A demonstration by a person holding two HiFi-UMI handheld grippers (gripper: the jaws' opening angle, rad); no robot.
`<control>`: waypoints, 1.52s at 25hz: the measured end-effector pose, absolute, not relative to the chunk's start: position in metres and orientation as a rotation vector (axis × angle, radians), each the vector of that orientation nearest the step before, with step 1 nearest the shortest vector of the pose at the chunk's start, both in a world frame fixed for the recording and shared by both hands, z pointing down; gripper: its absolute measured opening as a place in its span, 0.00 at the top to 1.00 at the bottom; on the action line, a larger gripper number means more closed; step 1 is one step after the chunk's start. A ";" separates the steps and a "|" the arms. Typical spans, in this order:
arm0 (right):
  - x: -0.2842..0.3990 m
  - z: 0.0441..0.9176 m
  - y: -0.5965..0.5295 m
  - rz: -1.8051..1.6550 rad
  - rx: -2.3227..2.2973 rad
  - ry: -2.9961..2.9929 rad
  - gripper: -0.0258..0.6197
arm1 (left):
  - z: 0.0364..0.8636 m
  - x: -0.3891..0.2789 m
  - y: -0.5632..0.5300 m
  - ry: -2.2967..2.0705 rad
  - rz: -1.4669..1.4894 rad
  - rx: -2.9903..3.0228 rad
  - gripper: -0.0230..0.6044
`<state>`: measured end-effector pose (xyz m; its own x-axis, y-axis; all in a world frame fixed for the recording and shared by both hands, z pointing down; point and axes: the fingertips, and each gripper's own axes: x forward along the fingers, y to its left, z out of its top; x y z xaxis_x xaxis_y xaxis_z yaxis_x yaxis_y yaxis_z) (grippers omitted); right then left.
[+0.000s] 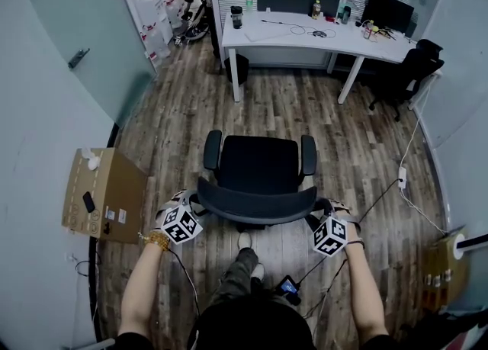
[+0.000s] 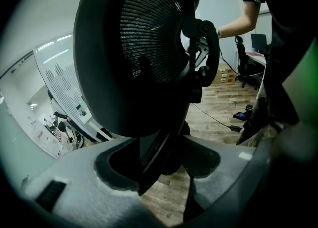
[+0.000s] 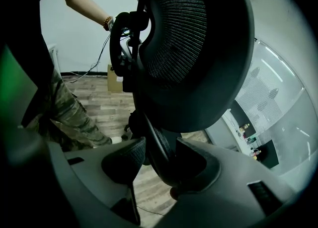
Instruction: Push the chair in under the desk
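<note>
A black office chair (image 1: 259, 164) stands on the wood floor, facing the white desk (image 1: 278, 34) at the far side, a good stretch short of it. Its curved backrest (image 1: 255, 203) is nearest me. My left gripper (image 1: 192, 203) sits at the backrest's left end and my right gripper (image 1: 323, 213) at its right end. In the left gripper view the mesh backrest (image 2: 144, 48) fills the frame, and its edge runs between the jaws of the left gripper (image 2: 159, 157). The right gripper (image 3: 158, 160) likewise has the backrest (image 3: 194, 48) edge clamped between its pads.
A cardboard box (image 1: 103, 192) sits by the left glass wall and another box (image 1: 446, 268) at the right. A cable (image 1: 381, 197) and power strip (image 1: 402, 177) lie on the floor at right. A second black chair (image 1: 412, 74) stands by the desk's right end, a bin (image 1: 238, 66) by its left leg.
</note>
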<state>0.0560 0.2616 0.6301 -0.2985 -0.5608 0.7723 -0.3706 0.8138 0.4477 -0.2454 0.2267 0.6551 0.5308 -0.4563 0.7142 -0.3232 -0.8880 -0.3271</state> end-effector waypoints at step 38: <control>0.059 0.636 0.200 -0.118 0.646 -1.925 0.66 | 0.656 -0.240 0.164 0.666 -1.308 -2.617 0.57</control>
<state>0.0589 0.1998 0.6358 -0.3008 -0.4871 0.8199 -0.3832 0.8490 0.3638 -0.2395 0.1641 0.6564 0.5240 -0.4465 0.7253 -0.3239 -0.8921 -0.3151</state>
